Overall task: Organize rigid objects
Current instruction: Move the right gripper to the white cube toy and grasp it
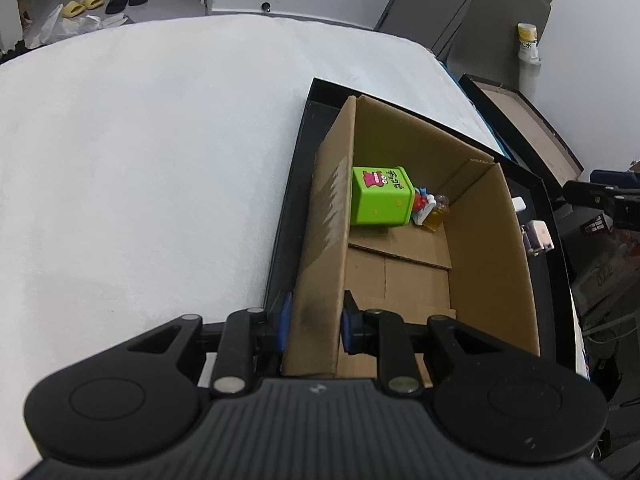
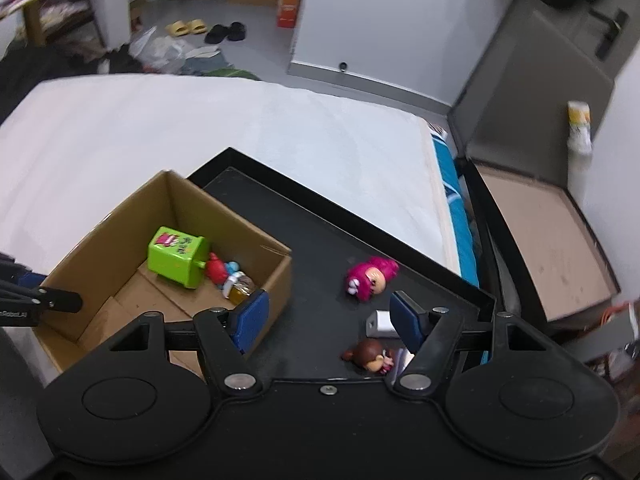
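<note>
A cardboard box [image 1: 492, 248] [image 2: 108, 248] stands in a black tray [image 2: 320, 248] on a white bed. Inside it lie a green toy box [image 1: 380, 196] [image 2: 176, 256], a red and blue figure [image 2: 220, 270] and a small amber bottle [image 1: 436, 214] [image 2: 240, 288]. My left gripper [image 1: 314, 324] is shut on the box's left wall. My right gripper [image 2: 330, 314] is open above the tray, beside the box. On the tray lie a pink figure [image 2: 370, 278], a white block [image 2: 380, 324] and a brown-haired figure [image 2: 368, 356].
A second black tray with a cardboard sheet [image 2: 548, 240] sits to the right off the bed. A white and yellow bottle [image 2: 578, 126] stands by the wall. A grey cabinet [image 2: 532, 72] is behind. Shoes and bags [image 2: 200, 32] lie on the floor.
</note>
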